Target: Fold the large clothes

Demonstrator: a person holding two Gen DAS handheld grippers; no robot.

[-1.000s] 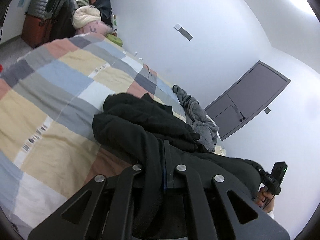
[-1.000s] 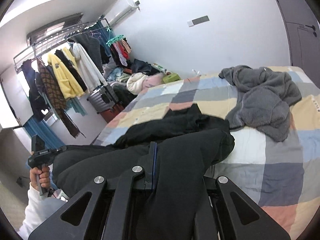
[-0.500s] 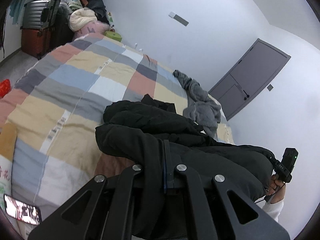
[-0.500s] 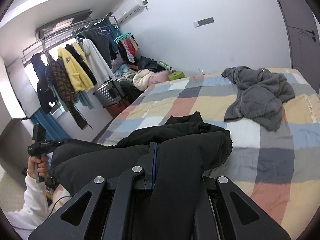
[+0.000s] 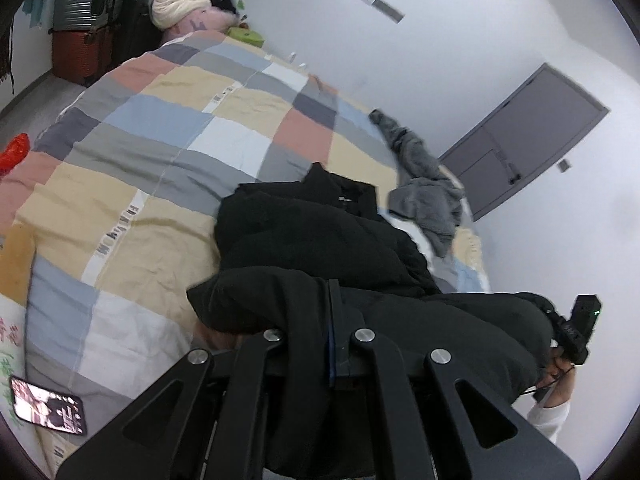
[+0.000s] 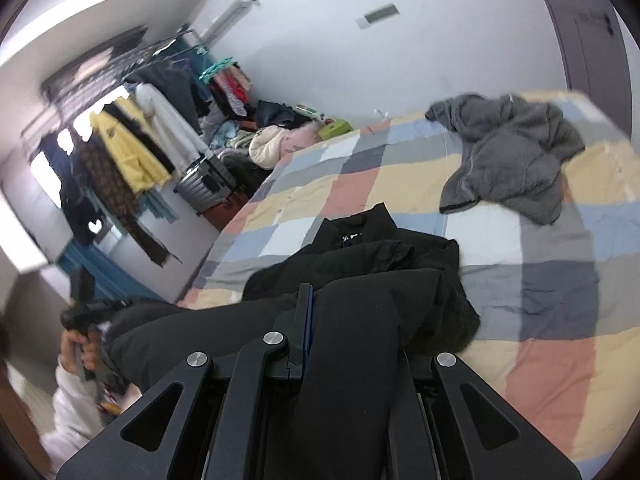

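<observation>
**Black coat held up by both grippers at the bed's near edge**

The bulky black padded coat (image 5: 320, 240) is pinched at its near edge by the left gripper (image 5: 332, 320), fingers pressed together on the fabric. The same edge is clamped further right by the right gripper (image 6: 306, 320). The coat's far part is seen resting on the pastel checked bedspread (image 5: 168, 128). A crumpled grey fleece garment (image 6: 516, 160) is seen further back, apart from the coat.

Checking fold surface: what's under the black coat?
Black coat lies on the patchwork quilt, its near edge lifted. Anything beneath the coat is hidden.
</observation>
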